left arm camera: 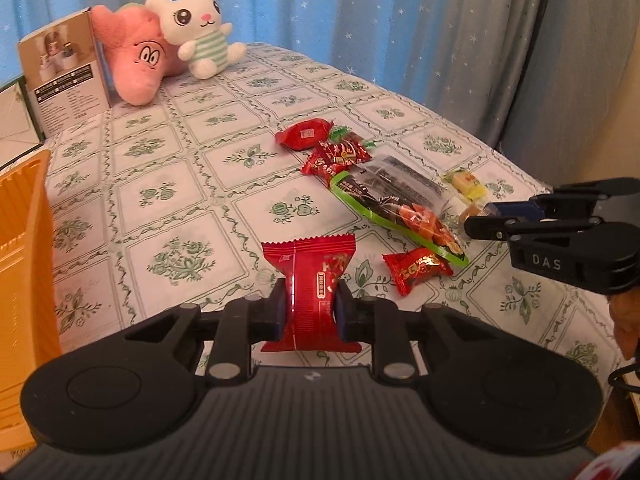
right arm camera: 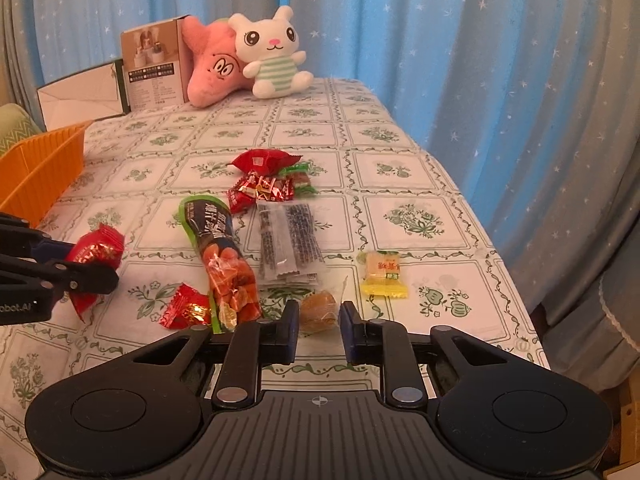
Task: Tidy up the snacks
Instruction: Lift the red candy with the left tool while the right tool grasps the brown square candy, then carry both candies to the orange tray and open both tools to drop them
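My left gripper [left arm camera: 310,312] is shut on a red snack packet [left arm camera: 309,276] and holds it above the table; it also shows in the right wrist view [right arm camera: 96,254]. My right gripper [right arm camera: 319,326] is open, its jaws on either side of a clear-wrapped brown snack [right arm camera: 319,309] on the tablecloth. Loose snacks lie in the middle: a long green-edged packet [right arm camera: 218,252], a clear packet of dark sticks [right arm camera: 288,240], a yellow candy [right arm camera: 383,273], a small red candy [right arm camera: 185,312] and several red wrapped candies [right arm camera: 264,178]. An orange basket [right arm camera: 38,168] stands at the left.
A pink plush [right arm camera: 210,68], a white rabbit plush [right arm camera: 272,54] and a printed box [right arm camera: 156,64] stand at the table's far end. Blue starred curtains hang behind. The table's right edge [right arm camera: 500,256] runs close to the yellow candy.
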Tool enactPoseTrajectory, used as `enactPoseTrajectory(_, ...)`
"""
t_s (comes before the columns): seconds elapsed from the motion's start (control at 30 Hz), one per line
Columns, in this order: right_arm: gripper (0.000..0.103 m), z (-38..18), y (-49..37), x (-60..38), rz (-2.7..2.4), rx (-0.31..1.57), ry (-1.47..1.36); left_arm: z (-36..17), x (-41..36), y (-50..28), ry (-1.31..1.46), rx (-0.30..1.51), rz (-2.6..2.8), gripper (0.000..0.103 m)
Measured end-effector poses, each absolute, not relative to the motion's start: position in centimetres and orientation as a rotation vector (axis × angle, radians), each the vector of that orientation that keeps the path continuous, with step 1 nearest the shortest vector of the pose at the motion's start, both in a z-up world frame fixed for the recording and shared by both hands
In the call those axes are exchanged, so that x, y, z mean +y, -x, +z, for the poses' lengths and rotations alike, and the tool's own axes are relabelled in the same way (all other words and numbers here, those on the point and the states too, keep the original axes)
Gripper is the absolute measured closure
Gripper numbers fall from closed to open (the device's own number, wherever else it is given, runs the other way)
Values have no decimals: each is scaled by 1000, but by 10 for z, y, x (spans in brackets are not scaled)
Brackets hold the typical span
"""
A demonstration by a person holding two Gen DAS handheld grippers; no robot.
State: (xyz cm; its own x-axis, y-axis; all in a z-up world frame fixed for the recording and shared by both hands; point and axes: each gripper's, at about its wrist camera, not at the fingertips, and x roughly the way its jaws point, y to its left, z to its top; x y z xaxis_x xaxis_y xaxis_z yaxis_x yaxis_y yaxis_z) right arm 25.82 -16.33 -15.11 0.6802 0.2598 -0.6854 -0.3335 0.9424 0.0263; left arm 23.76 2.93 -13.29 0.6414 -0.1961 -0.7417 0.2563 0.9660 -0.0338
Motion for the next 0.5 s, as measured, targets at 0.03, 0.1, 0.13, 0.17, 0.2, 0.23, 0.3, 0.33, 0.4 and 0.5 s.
enactPoseTrajectory(0.03, 88, -150, -257, -163, 338, 749, 99, -131, 30, -236, -75, 834, -257, 82)
enactPoseTrajectory(0.1, 90, -145, -253, -163, 338, 738, 99, -128, 33, -232, -70, 828, -251, 82)
enactPoseTrajectory(0.13, 91, -143, -251, -162, 342, 734, 101, -126, 35, -229, -67, 826, -249, 82)
enactPoseTrajectory(0.17, 91, -142, -249, -162, 344, 731, 102, -124, 36, -227, -63, 824, -247, 82)
enactPoseTrajectory(0.2, 92, -140, -246, -161, 345, 728, 104, -122, 37, -225, -61, 821, -245, 82)
enactPoseTrajectory(0.23, 92, -138, -244, -161, 346, 724, 105, -120, 38, -223, -59, 818, -242, 82)
enactPoseTrajectory(0.3, 92, -132, -239, -159, 352, 714, 105, -114, 41, -219, -50, 810, -234, 82)
enactPoseTrajectory(0.33, 92, -127, -237, -157, 356, 705, 110, -111, 43, -217, -43, 806, -230, 82)
enactPoseTrajectory(0.4, 92, -116, -233, -152, 368, 682, 120, -103, 48, -213, -31, 795, -219, 82)
enactPoseTrajectory(0.5, 92, -94, -227, -141, 399, 640, 128, -88, 58, -206, -10, 773, -196, 82)
